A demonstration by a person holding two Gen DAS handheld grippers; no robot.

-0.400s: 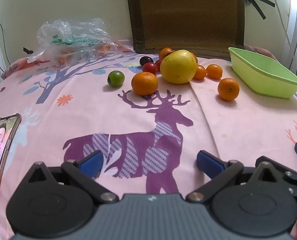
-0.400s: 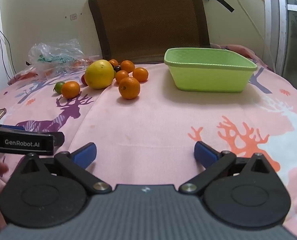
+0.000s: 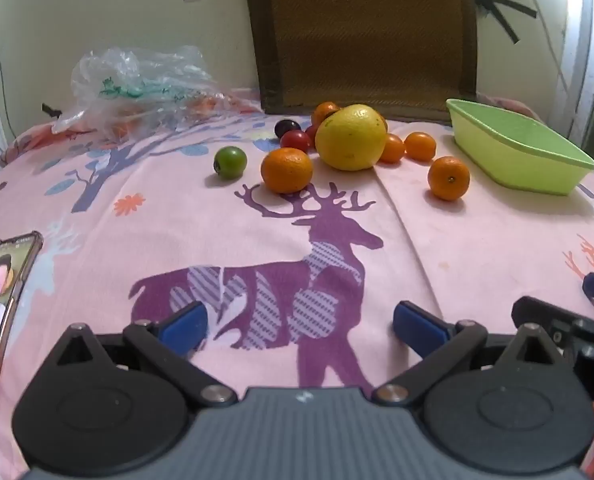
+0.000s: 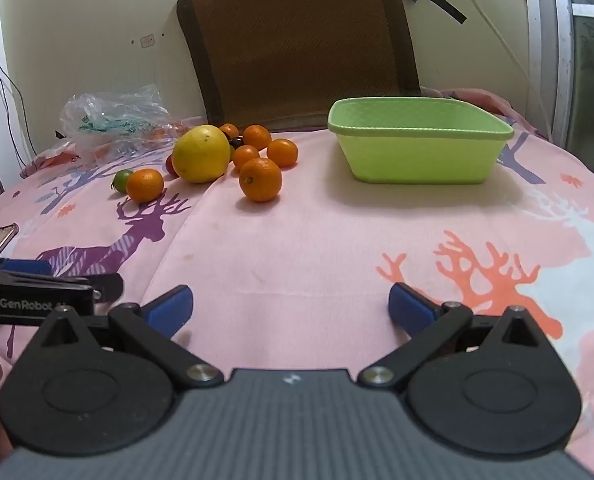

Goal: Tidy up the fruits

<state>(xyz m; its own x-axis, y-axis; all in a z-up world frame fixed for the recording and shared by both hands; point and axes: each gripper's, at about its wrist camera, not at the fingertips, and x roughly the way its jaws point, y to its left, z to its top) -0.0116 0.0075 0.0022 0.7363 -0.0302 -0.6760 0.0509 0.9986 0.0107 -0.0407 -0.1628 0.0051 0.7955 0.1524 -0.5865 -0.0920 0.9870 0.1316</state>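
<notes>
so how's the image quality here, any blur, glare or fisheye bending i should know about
Left wrist view: strong fisheye curve, the pink cloth bulges like a dome, corners vignette dark; the phone at the edge is stretched. Right wrist view: same bending; the green basket and the oranges cast soft shadows toward the camera, no harsh glare. Both views look soft, slightly noisy, without motion blur.

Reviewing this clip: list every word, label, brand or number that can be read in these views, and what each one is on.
"GenRobot": white print on the black side of the left tongs, seen from the right wrist view; the characters after it are hidden behind the right tongs.
Green print on the plastic bag: too blurred to read.
Phone screen: a video of a person; the text at the bottom is too small to read.
</notes>
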